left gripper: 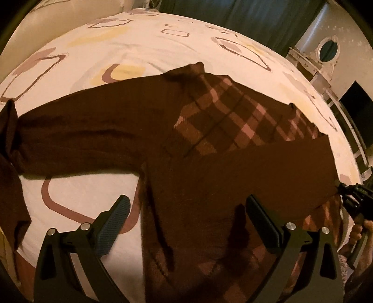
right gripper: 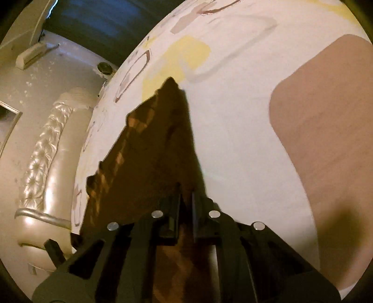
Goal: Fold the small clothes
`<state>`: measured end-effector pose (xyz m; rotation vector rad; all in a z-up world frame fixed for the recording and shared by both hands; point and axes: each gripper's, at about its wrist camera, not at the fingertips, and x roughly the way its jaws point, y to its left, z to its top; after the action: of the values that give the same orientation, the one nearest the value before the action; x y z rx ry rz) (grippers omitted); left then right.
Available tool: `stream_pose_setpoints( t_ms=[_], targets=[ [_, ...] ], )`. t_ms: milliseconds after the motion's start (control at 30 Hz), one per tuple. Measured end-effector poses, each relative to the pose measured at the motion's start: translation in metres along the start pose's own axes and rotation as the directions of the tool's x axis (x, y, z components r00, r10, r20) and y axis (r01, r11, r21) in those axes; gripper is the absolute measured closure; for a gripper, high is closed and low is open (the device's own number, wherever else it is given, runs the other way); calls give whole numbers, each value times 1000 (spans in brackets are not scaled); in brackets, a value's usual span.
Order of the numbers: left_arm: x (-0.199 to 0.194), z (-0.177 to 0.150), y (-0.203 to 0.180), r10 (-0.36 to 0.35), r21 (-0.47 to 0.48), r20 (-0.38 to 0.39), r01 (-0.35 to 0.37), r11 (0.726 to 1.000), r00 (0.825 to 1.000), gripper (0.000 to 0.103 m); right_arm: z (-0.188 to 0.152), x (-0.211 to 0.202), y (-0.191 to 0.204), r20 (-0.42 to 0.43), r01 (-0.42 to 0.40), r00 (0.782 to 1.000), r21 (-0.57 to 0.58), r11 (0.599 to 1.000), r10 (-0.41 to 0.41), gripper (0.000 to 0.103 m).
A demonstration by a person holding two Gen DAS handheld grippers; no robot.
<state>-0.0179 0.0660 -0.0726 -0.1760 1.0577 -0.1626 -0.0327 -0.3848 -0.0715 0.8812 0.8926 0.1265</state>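
Note:
A dark brown sweater [left gripper: 209, 149] with a pink checked front lies spread on the bed, one sleeve stretched to the left and a plain brown part folded across its lower body. My left gripper [left gripper: 186, 209] is open and hovers over the sweater's lower left edge, holding nothing. My right gripper [right gripper: 186, 198] is shut on the sweater's edge [right gripper: 158, 144], which stretches away from its fingers across the sheet. The right gripper also shows at the right edge of the left wrist view [left gripper: 354, 198], at the sweater's right side.
The bed sheet [left gripper: 144, 44] is white with pink and yellow shapes. A padded cream bed frame [right gripper: 46, 163] runs along the bed's side. A white dressing table with an oval mirror [left gripper: 326, 50] and dark curtains [left gripper: 233, 16] stand beyond the bed.

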Motion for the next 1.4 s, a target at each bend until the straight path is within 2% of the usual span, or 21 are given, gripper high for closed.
stream_pose_setpoints(
  t_ms=[133,233,333,400,467,500,533,600,667,800,867,967,1033,1067,1100,1167,1267,1400],
  targets=[
    [6,0,-1,21,13,4,-21,1000,1000,4,0,-3,-25,18,-63,998,69,996,62,97],
    [8,0,-1,27,10,10,-27,1000,1000,4,1,-4,-22,8,-68,998,31,997,68,95],
    [10,-1,-3,37,11,14,-37,999,999,4,3,-20,-14,60,-36,998,38,999,34,91],
    [11,-2,-4,43,19,18,-44,999,999,4,3,-37,3,131,-19,991,4,1000,19,90],
    [11,-2,-3,42,21,17,-42,999,999,4,1,-45,22,160,-39,986,-43,998,46,86],
    [12,-1,-3,40,19,14,-40,999,999,4,-1,-45,33,160,-75,983,-65,995,84,78],
    [12,-1,-2,38,16,11,-38,999,999,4,-3,-41,43,152,-102,982,-77,992,113,72],
    [12,1,-2,38,20,4,-38,999,999,4,-9,-28,59,105,-154,981,-100,983,164,71],
    [13,0,-3,43,31,-3,-42,999,999,4,-16,-12,68,51,-164,984,-119,979,171,71],
    [13,0,-3,48,50,-12,-47,998,999,4,-32,36,59,-87,-61,995,-115,992,51,72],
    [13,0,-3,49,60,-12,-48,997,999,4,-34,39,52,-64,-85,995,-106,991,79,73],
    [8,-1,1,21,56,-4,-20,998,1000,4,-33,36,56,-73,-76,995,-129,989,67,73],
    [-1,-3,9,-10,12,2,10,1000,1000,4,-31,36,57,-81,-71,995,-134,988,60,73],
    [-9,-6,18,-50,-34,8,50,998,999,4,-31,35,56,-82,-72,995,-128,989,62,73],
    [-18,-10,30,-91,-79,14,92,993,996,4,-32,34,55,-81,-73,995,-124,990,63,72],
    [-37,-21,54,-117,-151,45,122,981,992,4,-33,34,56,-77,-74,995,-124,989,65,70],
    [-64,-41,99,-104,-259,100,126,958,990,4,-37,37,59,-69,-76,995,-131,988,67,67],
    [-88,-71,167,-39,-435,141,97,895,989,4,-38,39,63,-65,-75,996,-134,988,67,61]
  ],
)
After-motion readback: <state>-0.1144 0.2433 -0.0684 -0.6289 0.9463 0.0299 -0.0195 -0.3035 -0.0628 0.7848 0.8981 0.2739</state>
